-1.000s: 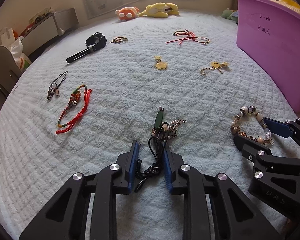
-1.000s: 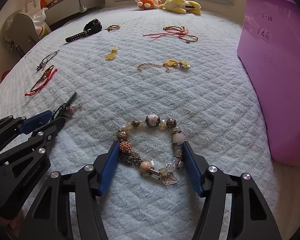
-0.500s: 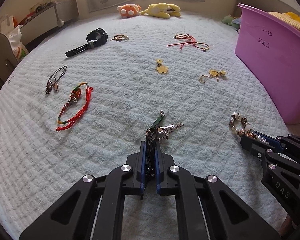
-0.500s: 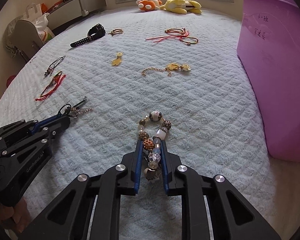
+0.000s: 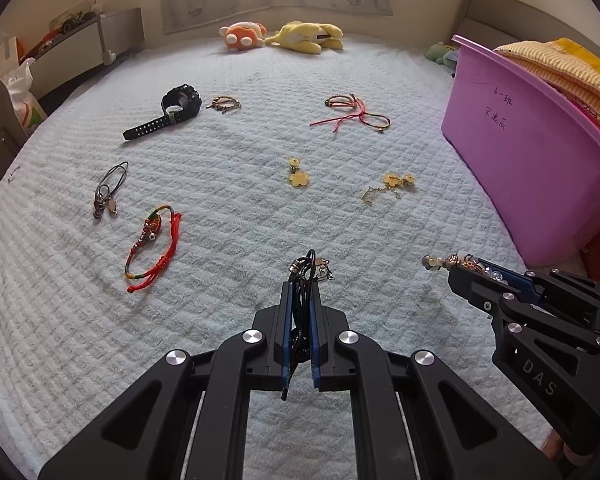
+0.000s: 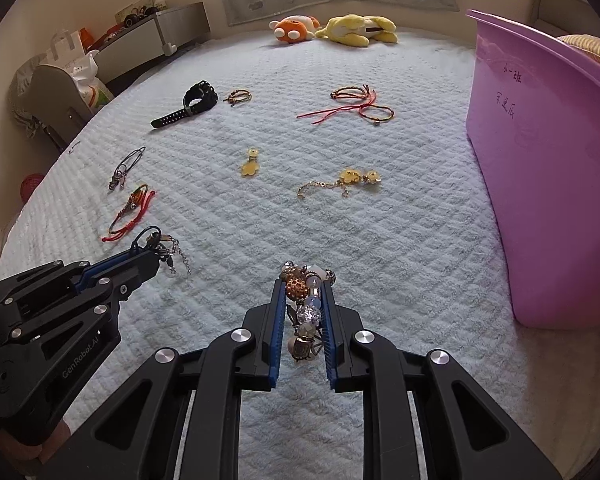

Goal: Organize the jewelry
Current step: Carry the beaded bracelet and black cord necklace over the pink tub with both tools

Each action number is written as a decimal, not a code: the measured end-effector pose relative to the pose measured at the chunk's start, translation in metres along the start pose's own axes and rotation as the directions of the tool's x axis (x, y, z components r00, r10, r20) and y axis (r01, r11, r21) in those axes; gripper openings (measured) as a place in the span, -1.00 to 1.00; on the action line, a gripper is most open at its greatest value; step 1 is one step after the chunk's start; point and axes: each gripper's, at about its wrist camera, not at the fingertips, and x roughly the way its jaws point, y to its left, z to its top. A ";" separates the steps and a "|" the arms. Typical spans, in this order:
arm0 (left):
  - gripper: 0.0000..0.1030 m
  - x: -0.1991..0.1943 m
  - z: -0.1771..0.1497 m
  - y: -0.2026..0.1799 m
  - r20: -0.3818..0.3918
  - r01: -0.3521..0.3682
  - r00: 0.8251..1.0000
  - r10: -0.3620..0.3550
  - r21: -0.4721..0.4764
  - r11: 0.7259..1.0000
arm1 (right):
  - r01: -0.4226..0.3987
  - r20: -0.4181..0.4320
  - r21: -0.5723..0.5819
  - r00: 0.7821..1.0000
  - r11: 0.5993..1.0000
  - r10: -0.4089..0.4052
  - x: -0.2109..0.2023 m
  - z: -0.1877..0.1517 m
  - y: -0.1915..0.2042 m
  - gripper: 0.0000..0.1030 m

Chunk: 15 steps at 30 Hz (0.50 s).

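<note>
My left gripper (image 5: 300, 286) is shut on a black cord necklace (image 5: 302, 276) and holds it off the pale quilted bed (image 5: 240, 208); its pendant and chain dangle past the tips. From the right wrist view, that left gripper (image 6: 148, 258) shows at the lower left with the cord necklace (image 6: 162, 246) hanging from it. My right gripper (image 6: 303, 282) is shut on a beaded bracelet (image 6: 302, 304), bunched between the blue pads and raised above the bed (image 6: 400, 240). The right gripper (image 5: 456, 272) shows at the right of the left wrist view, beads of the bracelet (image 5: 454, 261) sticking out.
On the bed lie a black watch (image 5: 168, 110), a red cord bracelet (image 5: 154, 246), a dark wire loop (image 5: 110, 188), red string bracelets (image 5: 356, 114), a small gold bracelet (image 5: 225, 103), a gold flower charm (image 5: 298, 176) and a gold chain (image 5: 388, 186). A purple bin (image 5: 528, 152) stands right; plush toys (image 5: 284, 38) far back.
Both grippers closed on their pieces, the left on the cord necklace, the right on the beaded bracelet, and then rose, lifting both off the bed.
</note>
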 end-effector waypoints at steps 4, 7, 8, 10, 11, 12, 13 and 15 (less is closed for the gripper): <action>-0.86 -0.018 0.018 0.002 0.010 0.013 1.000 -0.013 0.013 1.000 | 0.003 0.013 0.020 1.000 1.000 -0.004 -0.020 0.013 0.005 -0.68; -0.86 -0.033 0.034 0.003 0.017 0.023 1.000 -0.023 0.025 0.999 | 0.009 0.027 0.037 1.000 0.999 -0.010 -0.038 0.027 0.008 -0.68; -0.86 -0.039 0.040 0.003 0.019 0.027 0.999 -0.027 0.029 0.999 | 0.010 0.032 0.045 0.999 0.999 -0.012 -0.045 0.032 0.009 -0.68; -0.86 -0.051 0.053 0.002 0.021 0.034 0.999 -0.035 0.039 0.999 | 0.016 0.043 0.063 0.999 0.998 -0.019 -0.059 0.044 0.011 -0.68; -0.86 -0.057 0.060 0.001 0.020 0.037 0.999 -0.038 0.045 0.998 | 0.021 0.050 0.073 0.998 0.997 -0.025 -0.067 0.050 0.011 -0.68; -0.86 -0.064 0.067 0.000 0.019 0.042 0.999 -0.043 0.051 0.998 | 0.026 0.058 0.084 0.998 0.996 -0.031 -0.075 0.057 0.011 -0.68; -0.86 -0.070 0.074 -0.001 0.021 0.049 0.999 -0.050 0.058 0.997 | 0.030 0.065 0.094 0.997 0.995 -0.037 -0.083 0.063 0.011 -0.68; -0.86 -0.085 0.090 -0.005 0.026 0.062 0.998 -0.064 0.078 0.995 | 0.039 0.083 0.118 0.995 0.992 -0.049 -0.100 0.077 0.010 -0.68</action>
